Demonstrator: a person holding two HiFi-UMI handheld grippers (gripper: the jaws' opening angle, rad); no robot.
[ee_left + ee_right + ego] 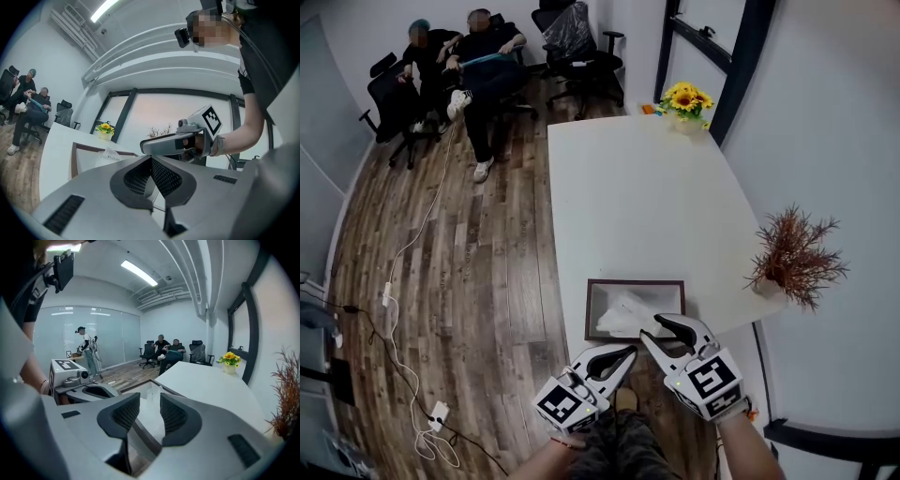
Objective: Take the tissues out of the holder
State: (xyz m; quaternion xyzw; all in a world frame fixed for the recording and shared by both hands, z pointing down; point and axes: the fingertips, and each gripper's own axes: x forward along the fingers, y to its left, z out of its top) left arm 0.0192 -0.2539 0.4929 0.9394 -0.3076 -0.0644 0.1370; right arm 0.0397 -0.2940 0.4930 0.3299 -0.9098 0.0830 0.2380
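One holder sits at the near edge of the table, with one heap of tissues inside. We hold two grippers there. The left gripper is closed and empty. The right gripper is half open, with the tissues showing between its jaws, unpinched.

An office meeting room: a long white table on the right, wheeled office chairs at the far end, a glass partition wall, and strip lights overhead.
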